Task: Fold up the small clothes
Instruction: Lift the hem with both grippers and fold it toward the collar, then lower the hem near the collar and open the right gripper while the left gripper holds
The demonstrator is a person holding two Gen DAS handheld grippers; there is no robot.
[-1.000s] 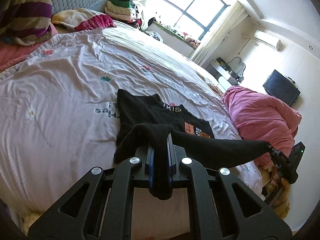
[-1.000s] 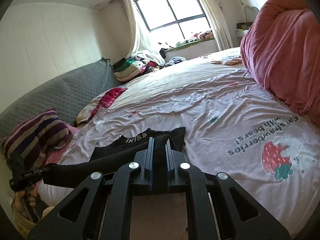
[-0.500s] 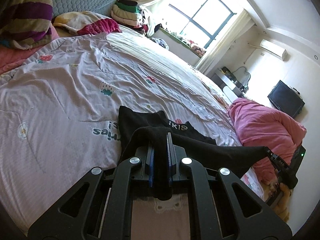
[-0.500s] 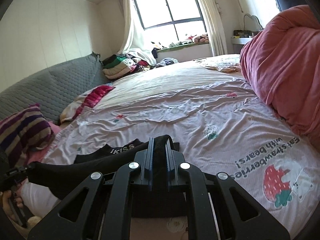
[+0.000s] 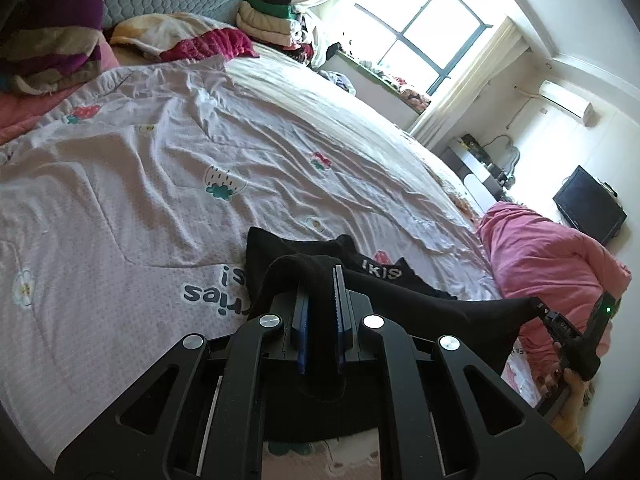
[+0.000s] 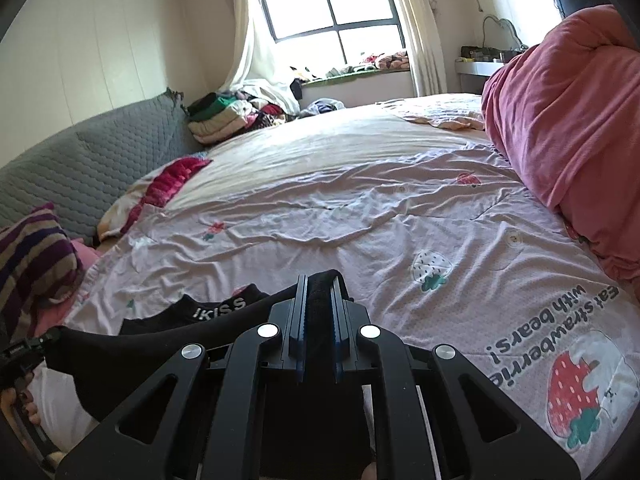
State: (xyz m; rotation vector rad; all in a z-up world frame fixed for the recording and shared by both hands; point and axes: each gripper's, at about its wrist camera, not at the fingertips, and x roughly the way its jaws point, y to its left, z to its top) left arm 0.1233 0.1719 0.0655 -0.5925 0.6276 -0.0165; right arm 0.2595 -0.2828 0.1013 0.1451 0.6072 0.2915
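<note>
A small black garment point(image 5: 436, 312) with white "IKISS" lettering lies partly on the pale strawberry-print bedsheet point(image 5: 140, 184). My left gripper point(image 5: 320, 280) is shut on one corner of its near edge. My right gripper point(image 6: 319, 290) is shut on the other corner, and the black cloth point(image 6: 132, 356) stretches taut between the two. In the left wrist view the right gripper point(image 5: 538, 306) shows at the far right with a hand on its handle. In the right wrist view the left gripper point(image 6: 50, 336) shows at the far left. The lifted edge hangs over the garment's far part with the lettering point(image 6: 218, 309).
A pink duvet point(image 6: 568, 128) is heaped on the right side of the bed. A striped pillow point(image 6: 32, 256) and a red-and-cream blanket point(image 6: 168, 184) lie at the left by the grey padded headboard point(image 6: 100, 160). Folded clothes point(image 6: 224, 116) are stacked near the window.
Both grippers have carried the black garment's near edge forward over the bed, folding it across the rest. The orange print is now covered and less of the garment shows.
</note>
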